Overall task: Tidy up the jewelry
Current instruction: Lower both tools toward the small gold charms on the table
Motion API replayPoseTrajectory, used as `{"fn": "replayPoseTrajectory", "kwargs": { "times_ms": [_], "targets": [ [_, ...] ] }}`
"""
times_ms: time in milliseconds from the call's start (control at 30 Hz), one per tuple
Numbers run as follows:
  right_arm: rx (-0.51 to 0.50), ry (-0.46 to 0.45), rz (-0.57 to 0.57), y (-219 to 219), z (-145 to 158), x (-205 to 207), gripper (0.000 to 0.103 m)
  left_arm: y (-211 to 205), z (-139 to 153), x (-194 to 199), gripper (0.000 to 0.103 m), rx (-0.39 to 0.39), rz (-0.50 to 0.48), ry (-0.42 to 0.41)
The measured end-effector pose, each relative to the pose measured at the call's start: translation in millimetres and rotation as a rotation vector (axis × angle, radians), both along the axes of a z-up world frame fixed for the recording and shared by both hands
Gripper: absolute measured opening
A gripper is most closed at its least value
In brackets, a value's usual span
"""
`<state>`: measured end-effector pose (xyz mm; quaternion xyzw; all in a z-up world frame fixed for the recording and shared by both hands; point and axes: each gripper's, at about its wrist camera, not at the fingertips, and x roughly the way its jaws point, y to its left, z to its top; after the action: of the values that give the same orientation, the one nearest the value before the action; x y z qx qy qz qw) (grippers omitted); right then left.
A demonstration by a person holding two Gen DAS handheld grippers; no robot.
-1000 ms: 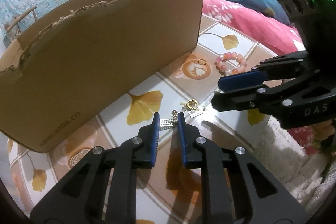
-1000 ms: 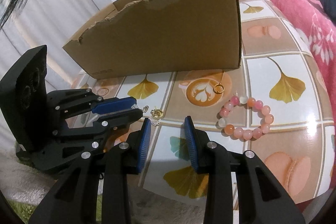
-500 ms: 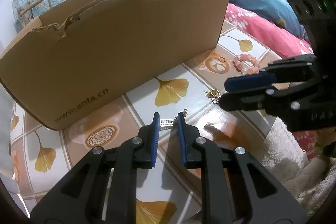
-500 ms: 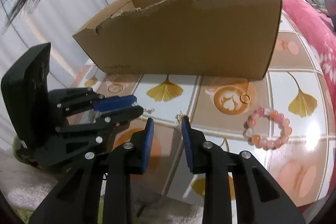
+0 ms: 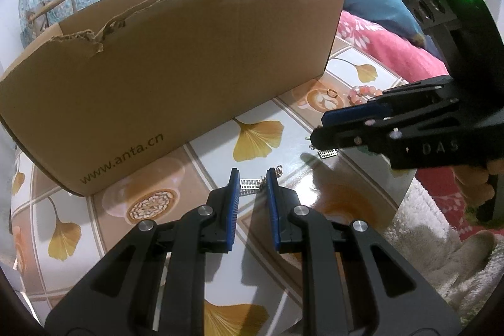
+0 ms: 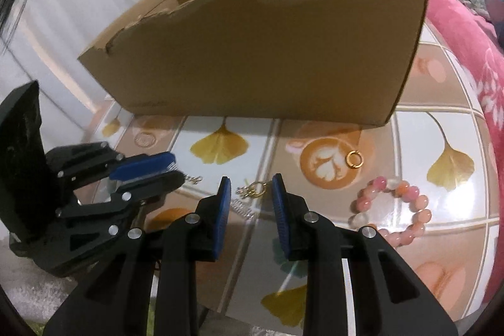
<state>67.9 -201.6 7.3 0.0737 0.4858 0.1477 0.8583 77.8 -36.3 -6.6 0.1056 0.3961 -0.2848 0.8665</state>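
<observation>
A silver rectangular earring [image 5: 250, 182] with a gold hook lies on the patterned table between the fingertips of my left gripper [image 5: 252, 182], which is open around it. A second matching earring [image 5: 327, 152] lies under my right gripper [image 5: 318, 133]. In the right wrist view my right gripper [image 6: 251, 189] is open around that earring [image 6: 252, 191]. A gold ring [image 6: 354, 160] and a pink bead bracelet [image 6: 393, 210] lie to its right. A tall cardboard box [image 5: 176, 62] stands behind.
The table edge runs close behind both grippers, with a white fluffy rug [image 5: 441, 241] below it. A pink floral blanket [image 6: 466, 30] borders the table's right side. The box [image 6: 267, 52] wall has a torn top edge.
Both grippers have pulled back and dropped toward the table. The left now has the silver earring between its fingertips, and the right has opened wider around the other earring.
</observation>
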Motion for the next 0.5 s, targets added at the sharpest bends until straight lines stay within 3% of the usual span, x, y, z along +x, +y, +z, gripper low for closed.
{"fn": "replayPoseTrajectory", "kwargs": {
  "times_ms": [300,500],
  "targets": [
    [0.002,-0.021,-0.001,1,8,-14,0.027,1,1,0,0.016,0.000,0.000,-0.003],
    [-0.091,-0.033,0.048,20,2,-19,0.027,1,1,0,0.016,0.000,-0.001,-0.005]
  ]
}}
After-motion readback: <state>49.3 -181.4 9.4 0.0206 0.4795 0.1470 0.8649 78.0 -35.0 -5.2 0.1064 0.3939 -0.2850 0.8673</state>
